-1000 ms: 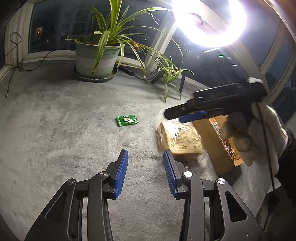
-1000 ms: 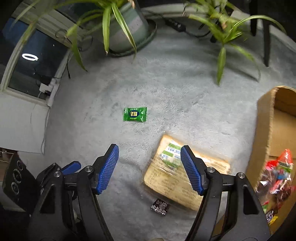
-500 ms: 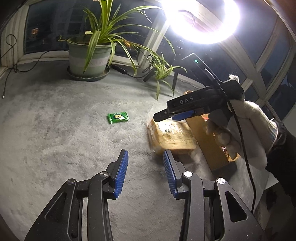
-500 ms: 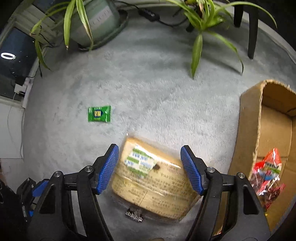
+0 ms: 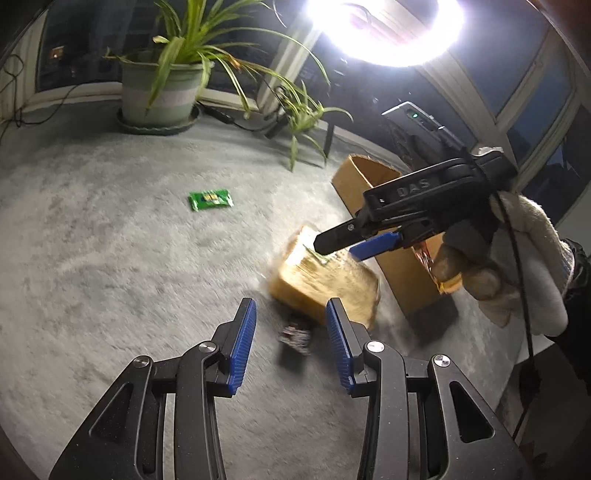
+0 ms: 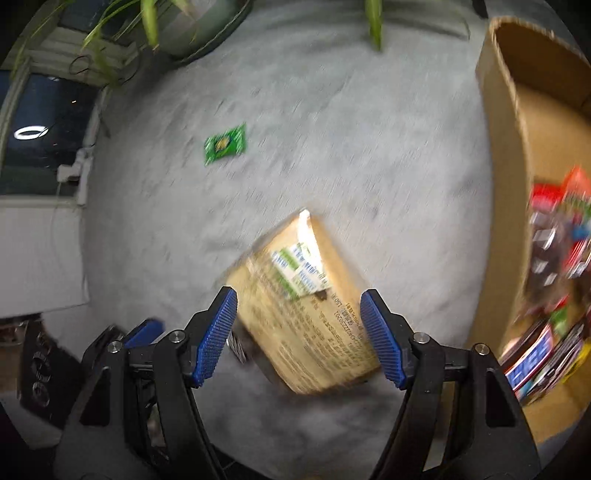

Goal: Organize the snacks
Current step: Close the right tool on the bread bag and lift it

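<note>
A tan snack pack with a green and white label (image 6: 306,314) lies on the grey carpet; it also shows in the left wrist view (image 5: 325,284). My right gripper (image 6: 299,336) is open and hovers just above it, jaws on either side, not touching. My left gripper (image 5: 291,350) is open and empty, with a small dark wrapped snack (image 5: 295,334) on the carpet between its jaws. A small green packet (image 5: 210,199) lies further off, also seen in the right wrist view (image 6: 225,144). An open cardboard box (image 6: 517,184) holds several colourful snacks.
A large potted plant (image 5: 162,92) and a smaller plant (image 5: 303,114) stand at the far edge by the windows. A bright ring lamp (image 5: 384,26) shines above. Cables run along the window sill. The box (image 5: 391,236) stands right of the tan pack.
My right gripper has moved down and closer over the tan pack, still open. My left gripper has shifted so the small dark snack now lies between its jaws.
</note>
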Tool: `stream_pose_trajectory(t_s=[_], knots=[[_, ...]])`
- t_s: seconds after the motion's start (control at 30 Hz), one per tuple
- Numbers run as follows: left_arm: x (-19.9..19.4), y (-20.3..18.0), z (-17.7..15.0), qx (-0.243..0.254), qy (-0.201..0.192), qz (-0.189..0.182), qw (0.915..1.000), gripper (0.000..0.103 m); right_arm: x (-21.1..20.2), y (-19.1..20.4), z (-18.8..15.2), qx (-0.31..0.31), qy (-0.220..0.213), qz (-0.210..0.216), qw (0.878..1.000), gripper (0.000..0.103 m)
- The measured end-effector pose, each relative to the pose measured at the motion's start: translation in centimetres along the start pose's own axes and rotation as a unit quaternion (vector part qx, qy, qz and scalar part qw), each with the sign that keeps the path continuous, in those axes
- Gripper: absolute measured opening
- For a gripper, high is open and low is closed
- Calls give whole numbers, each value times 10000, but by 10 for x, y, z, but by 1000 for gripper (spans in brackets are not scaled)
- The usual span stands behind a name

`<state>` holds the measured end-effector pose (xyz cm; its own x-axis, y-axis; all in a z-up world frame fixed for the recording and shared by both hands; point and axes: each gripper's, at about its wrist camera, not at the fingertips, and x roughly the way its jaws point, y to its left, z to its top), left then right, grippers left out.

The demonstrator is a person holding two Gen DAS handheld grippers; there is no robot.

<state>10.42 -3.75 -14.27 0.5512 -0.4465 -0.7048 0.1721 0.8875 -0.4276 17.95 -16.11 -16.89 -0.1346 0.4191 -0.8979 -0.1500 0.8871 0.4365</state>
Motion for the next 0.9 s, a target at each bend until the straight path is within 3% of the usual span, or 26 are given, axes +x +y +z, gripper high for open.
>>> stream_pose_trajectory(t_s=[0.2,0.37,0.43,0.5,0.6,0.7,0.77,0.83,0.9], knots=[[2,1,-15,-85,165,-189,9996,38,2,6,-43,-100,-386,685,9969,72],[5,-7,-30,95,262,-287,9992,38,-1,5,-70,-259,-1052,855,9904,72],[9,-8,-34,127,317,-279,9990,38,1,8,-77,-383,-1207,771,9890,71],[14,-11,-38,155,375,-228,9989,38,2,8,-85,-525,-1362,370,9886,71],[22,-14,-45,208,481,-167,9985,38,6,6,-94,-697,-1344,114,9884,71],[31,-17,-52,243,578,-115,9980,38,4,5,-97,-765,-1387,97,9873,71],[35,-19,-57,267,599,-89,9978,45,2,1,-98,-722,-1434,167,9869,71],[40,-19,-60,192,627,-112,9978,46,2,-5,-98,-644,-1428,239,9874,71],[42,-18,-59,159,620,-129,9979,46,4,-9,-94,-544,-1403,416,9877,64]])
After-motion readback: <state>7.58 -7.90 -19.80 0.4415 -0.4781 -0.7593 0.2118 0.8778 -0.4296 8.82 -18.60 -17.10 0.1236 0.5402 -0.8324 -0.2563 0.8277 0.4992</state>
